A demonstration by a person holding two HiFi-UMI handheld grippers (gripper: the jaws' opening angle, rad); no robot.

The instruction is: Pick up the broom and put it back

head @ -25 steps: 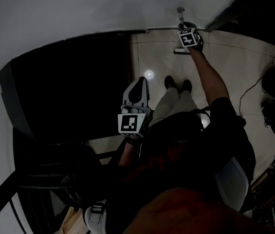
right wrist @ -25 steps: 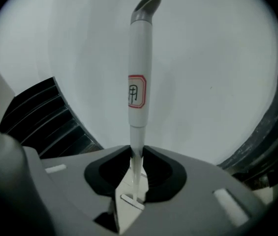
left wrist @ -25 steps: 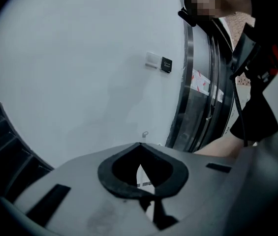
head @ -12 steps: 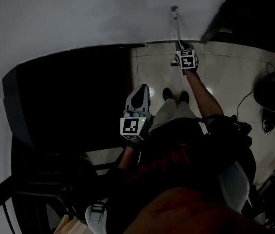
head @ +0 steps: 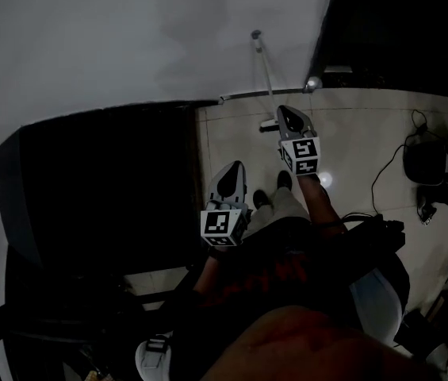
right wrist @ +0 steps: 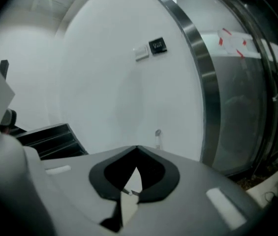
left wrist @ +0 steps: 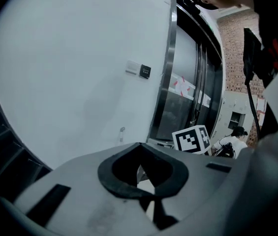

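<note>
The broom [head: 265,68] leans upright against the white wall, its thin handle ending in a small cap; the cap also shows in the left gripper view [left wrist: 122,130] and the right gripper view [right wrist: 157,132]. My right gripper [head: 285,111] hangs just right of the lower handle, off it. Its jaws have just closed and stand shut [right wrist: 137,147] with nothing between them. My left gripper [head: 234,166] is lower and to the left, over the floor tiles, also shut [left wrist: 138,144] and empty. The right gripper's marker cube [left wrist: 192,139] shows past its jaws.
Black steps [head: 89,189] fill the left side against the wall. A steel-framed lift door [left wrist: 170,73] stands right of the broom, with wall switches [left wrist: 139,69] beside it. Cables and dark bags [head: 426,165] lie on the tiles at right. The person's shoe [head: 283,179] is below the grippers.
The right gripper has let go of the broom handle, risen and drawn back from the wall. The broom stays leaning there. The left gripper has shifted slightly along the floor.
</note>
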